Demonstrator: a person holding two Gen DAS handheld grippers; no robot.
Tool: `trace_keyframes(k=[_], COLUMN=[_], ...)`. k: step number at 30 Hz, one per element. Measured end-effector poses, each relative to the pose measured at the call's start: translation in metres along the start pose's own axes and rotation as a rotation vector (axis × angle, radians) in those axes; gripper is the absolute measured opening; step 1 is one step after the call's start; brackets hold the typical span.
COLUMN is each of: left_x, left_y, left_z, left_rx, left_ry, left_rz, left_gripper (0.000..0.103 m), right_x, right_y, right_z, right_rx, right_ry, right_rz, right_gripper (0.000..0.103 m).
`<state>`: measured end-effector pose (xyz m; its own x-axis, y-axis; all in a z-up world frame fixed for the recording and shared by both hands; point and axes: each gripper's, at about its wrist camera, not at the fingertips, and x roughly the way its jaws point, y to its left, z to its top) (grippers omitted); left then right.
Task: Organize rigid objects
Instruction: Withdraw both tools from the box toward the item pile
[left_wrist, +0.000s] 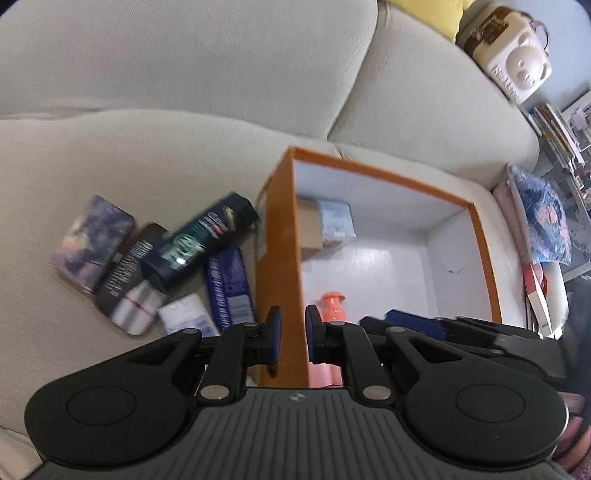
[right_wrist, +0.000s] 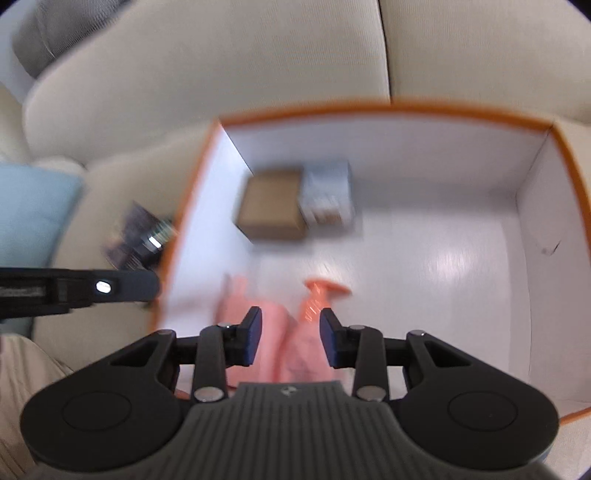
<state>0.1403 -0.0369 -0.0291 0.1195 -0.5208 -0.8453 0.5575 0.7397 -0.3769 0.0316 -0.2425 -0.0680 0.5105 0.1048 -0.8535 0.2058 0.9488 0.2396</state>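
Observation:
An orange box (left_wrist: 280, 258) with a white inside (right_wrist: 443, 258) stands open on the sofa. In it are a brown carton (right_wrist: 271, 206), a pale blue pack (right_wrist: 328, 195), a pink pouch (right_wrist: 240, 314) and a coral pump bottle (right_wrist: 319, 295). My right gripper (right_wrist: 291, 338) hangs open over the pouch and the bottle, and its pads do not press on them. My left gripper (left_wrist: 294, 332) is shut at the box's left wall; I cannot tell if it touches the wall. Left of the box lie a dark green canister (left_wrist: 199, 240), a blue packet (left_wrist: 229, 288) and a purple carton (left_wrist: 92, 243).
A brown packet (left_wrist: 125, 266) and white packs (left_wrist: 184, 314) lie with the loose items on the beige seat cushion (left_wrist: 110, 166). A cream pig-faced bag (left_wrist: 509, 62), stacked books (left_wrist: 554, 129) and a blue patterned pillow (left_wrist: 543, 221) are at the right. A light blue cushion (right_wrist: 33, 214) sits left.

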Motion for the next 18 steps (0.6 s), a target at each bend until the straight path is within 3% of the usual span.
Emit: trace_keyframes(k=[6,9,15,18], left_x=[-0.033,-0.042,-0.043,-0.044], left_y=[0.026,0.041,0.061,0.071], left_z=[-0.016,-0.032,-0.064,-0.072], left_rx=[0.013,0.009,0.019,0.023], left_ry=[-0.038,-0.036,-0.009,-0.028], left_rz=[0.041,0.052,0.067,0.075], left_gripper=[0.014,0.014,0.014,0.014], right_x=[-0.039,-0.047,-0.039,-0.026], right_y=[0.032,0.052,0.096,0.117], right_z=[-0.015,-0.025,-0.052,-0.060], right_rx=[-0.013,-0.023,-0.114,-0.188], right_ry=[-0.195,-0.241,-0.217,-0.168], right_rz=[0.054,0.076,0.119,0.067], right_gripper=[0.037,0.037,0.037,0.037])
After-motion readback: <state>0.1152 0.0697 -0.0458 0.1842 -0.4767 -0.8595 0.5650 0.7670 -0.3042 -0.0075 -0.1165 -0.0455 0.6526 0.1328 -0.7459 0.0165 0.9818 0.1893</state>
